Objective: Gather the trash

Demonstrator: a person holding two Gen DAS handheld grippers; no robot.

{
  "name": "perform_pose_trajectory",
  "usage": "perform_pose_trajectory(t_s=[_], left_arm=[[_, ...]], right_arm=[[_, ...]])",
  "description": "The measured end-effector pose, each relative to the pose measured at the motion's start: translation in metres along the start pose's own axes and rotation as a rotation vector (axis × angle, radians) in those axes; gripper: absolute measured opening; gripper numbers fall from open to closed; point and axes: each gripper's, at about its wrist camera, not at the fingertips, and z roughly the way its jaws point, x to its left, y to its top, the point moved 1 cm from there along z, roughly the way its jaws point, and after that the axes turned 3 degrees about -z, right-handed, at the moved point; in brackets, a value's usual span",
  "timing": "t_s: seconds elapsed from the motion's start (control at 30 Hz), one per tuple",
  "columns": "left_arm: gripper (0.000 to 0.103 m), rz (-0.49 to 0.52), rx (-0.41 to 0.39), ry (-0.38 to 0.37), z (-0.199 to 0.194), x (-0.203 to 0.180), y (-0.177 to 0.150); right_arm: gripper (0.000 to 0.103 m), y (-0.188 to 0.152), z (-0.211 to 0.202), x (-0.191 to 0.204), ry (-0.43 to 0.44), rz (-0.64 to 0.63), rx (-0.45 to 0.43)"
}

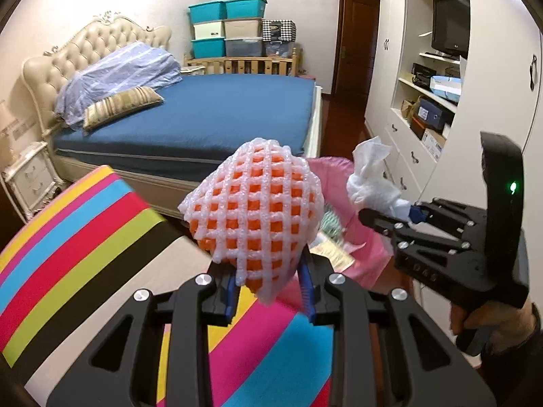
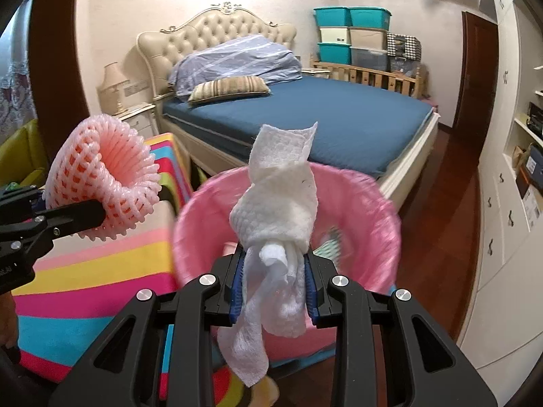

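Observation:
My left gripper point(image 1: 271, 291) is shut on a white foam fruit net point(image 1: 253, 213) with orange showing through its mesh. It holds the net in the air above the striped cloth. The net also shows in the right wrist view point(image 2: 101, 176), at the left. My right gripper point(image 2: 275, 285) is shut on a crumpled white paper towel point(image 2: 281, 203) and holds it over the near rim of a pink-lined trash bin point(image 2: 356, 203). In the left wrist view the right gripper point(image 1: 412, 213) and the towel point(image 1: 370, 173) are at the right, beside the bin point(image 1: 332, 173). Some trash lies inside the bin.
A striped multicoloured cloth point(image 1: 68, 237) covers a surface to the left of the bin. A bed with a blue sheet point(image 2: 339, 115) stands behind. White cabinets and shelves point(image 1: 424, 101) line the right wall over a dark wood floor point(image 2: 441, 237).

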Motion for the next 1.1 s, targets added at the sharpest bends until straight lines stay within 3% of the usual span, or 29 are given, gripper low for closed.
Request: perform_pose_trajectory(t_s=[0.17, 0.27, 0.3, 0.33, 0.37, 0.43, 0.57, 0.63, 0.73, 0.9, 0.97, 1.03, 1.1], left_arm=[[0.03, 0.001, 0.01, -0.029, 0.034, -0.016, 0.02], [0.036, -0.019, 0.012, -0.046, 0.053, -0.02, 0.031], [0.041, -0.03, 0.014, -0.057, 0.058, -0.021, 0.034], [0.054, -0.044, 0.016, -0.069, 0.064, -0.021, 0.036], [0.061, -0.058, 0.013, -0.061, 0.069, -0.019, 0.038], [0.08, -0.08, -0.007, -0.037, 0.069, -0.012, 0.038], [0.099, -0.065, -0.047, 0.034, 0.058, 0.001, 0.03], [0.098, -0.061, -0.097, 0.081, 0.045, 0.009, 0.024], [0.098, -0.024, -0.09, 0.133, 0.028, 0.011, 0.016], [0.098, 0.049, -0.193, 0.216, -0.021, -0.001, 0.002], [0.098, 0.055, -0.247, 0.213, -0.042, -0.008, -0.006], [0.099, 0.057, -0.277, 0.185, -0.061, -0.009, -0.015], [0.099, 0.043, -0.282, 0.206, -0.074, -0.009, -0.026]], right_arm=[[0.031, 0.004, 0.016, -0.014, -0.018, -0.009, 0.02], [0.033, 0.005, 0.024, -0.017, -0.025, -0.023, 0.023], [0.033, 0.006, 0.029, -0.019, -0.029, -0.033, 0.022], [0.038, 0.008, 0.032, -0.018, -0.029, -0.042, 0.02], [0.053, 0.009, 0.035, -0.02, -0.027, -0.049, 0.012], [0.068, 0.009, 0.039, -0.025, -0.043, -0.047, 0.0], [0.069, 0.009, 0.028, -0.039, -0.062, -0.015, -0.027], [0.073, 0.006, 0.012, -0.045, -0.066, 0.006, -0.055], [0.084, 0.003, -0.019, -0.049, -0.075, 0.031, -0.104], [0.084, 0.004, -0.079, -0.041, -0.059, 0.053, -0.208], [0.084, 0.005, -0.102, -0.033, -0.062, 0.054, -0.256], [0.084, 0.004, -0.117, -0.023, -0.036, 0.048, -0.267], [0.084, -0.004, -0.124, -0.01, -0.047, 0.032, -0.247]])
